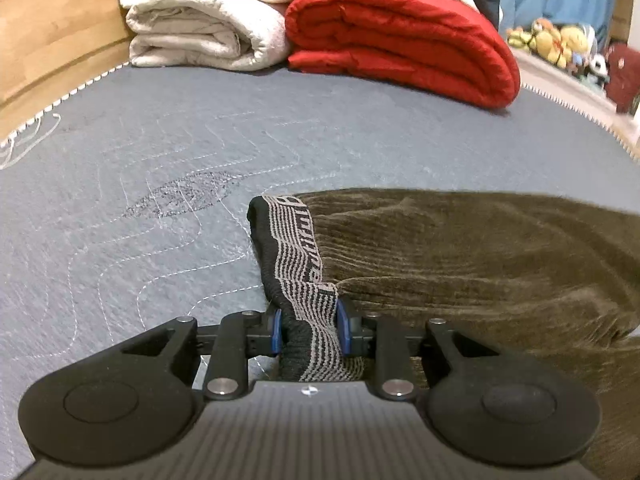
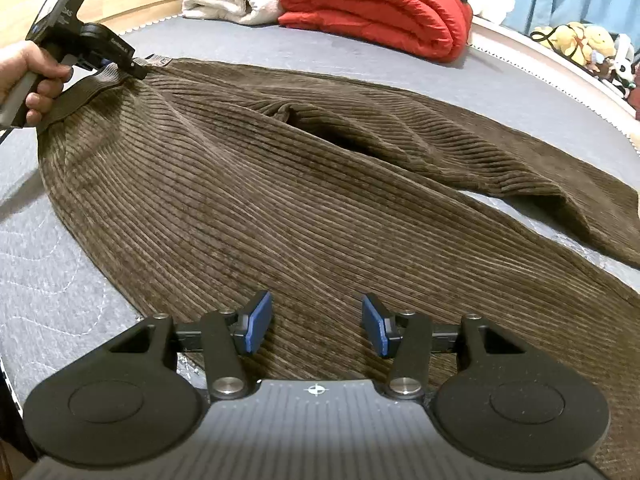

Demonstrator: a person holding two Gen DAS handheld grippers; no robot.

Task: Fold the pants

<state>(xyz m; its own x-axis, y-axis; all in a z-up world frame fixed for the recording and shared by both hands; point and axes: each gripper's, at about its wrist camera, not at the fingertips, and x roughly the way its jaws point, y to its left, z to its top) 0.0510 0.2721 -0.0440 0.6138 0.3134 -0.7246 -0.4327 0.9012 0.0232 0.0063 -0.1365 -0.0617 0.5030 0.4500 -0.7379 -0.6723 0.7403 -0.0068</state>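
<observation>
At far left of the right-wrist view, your hand holds the left gripper, whose blue pads are clamped narrowly on the patterned waistband of the brown corduroy pants, lifting that corner off the grey quilted mattress. The pants lie spread across the mattress, legs trailing right. Your right gripper hovers just over the near leg, jaws half apart, gripping nothing. Behind: a white blanket, then a red quilt.
</observation>
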